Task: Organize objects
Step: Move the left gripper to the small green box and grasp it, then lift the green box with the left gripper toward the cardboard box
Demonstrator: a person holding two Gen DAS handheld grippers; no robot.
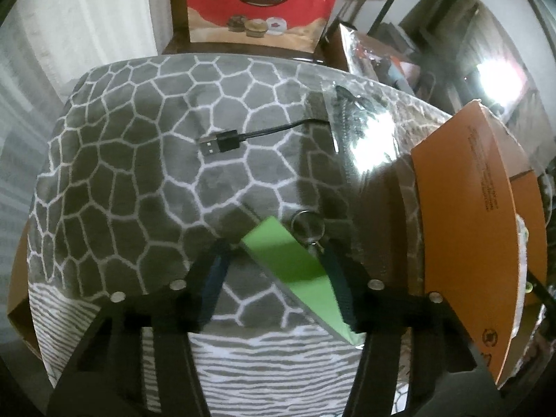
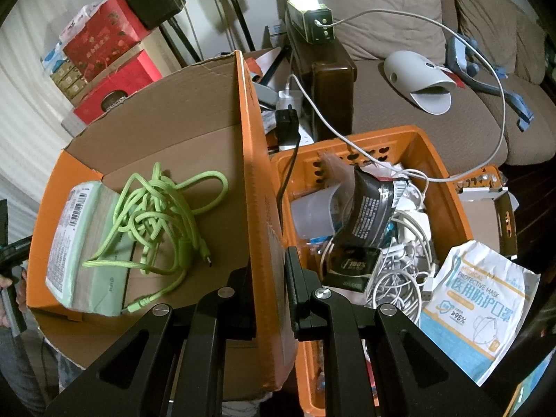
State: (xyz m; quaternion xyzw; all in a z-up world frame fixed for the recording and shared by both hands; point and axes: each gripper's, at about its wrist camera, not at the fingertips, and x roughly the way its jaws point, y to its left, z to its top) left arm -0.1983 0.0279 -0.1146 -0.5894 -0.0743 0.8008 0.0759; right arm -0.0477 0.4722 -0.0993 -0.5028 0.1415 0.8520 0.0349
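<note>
1. Left gripper [image 1: 278, 267]: I see its jaws set apart with a green card-like tag [image 1: 295, 271] lying diagonally between them. The tag rests against the right-hand finger; I cannot tell whether the left-hand finger touches it, so I cannot confirm a grip.
2. Tag axis: its long axis runs from the lower right of the left wrist frame toward the centre. A metal key ring [image 1: 307, 226] sits just beside its far end, at the right fingertip.
3. Beyond the tag lies a grey patterned mat [image 1: 139, 160]. A black USB cable [image 1: 222, 142], plug pointing to frame left, lies on it at mid-frame, its cord running right under a clear plastic bag [image 1: 365, 128].
4. Right gripper [image 2: 267, 278]: I see its jaws closed narrowly on the upright orange wall of the cardboard box [image 2: 257, 160], one finger on either side.
5. Box position: the wall appears at the right edge of the left wrist frame, so I judge the box lies to the right of the tag and the left gripper is the nearer one.
6. Box contents: a tangled green cable [image 2: 163, 215] and a pale green packet [image 2: 87, 243], left of the wall.
7. Right of the wall stands an orange basket [image 2: 448, 187] of white cables and packets.
</note>
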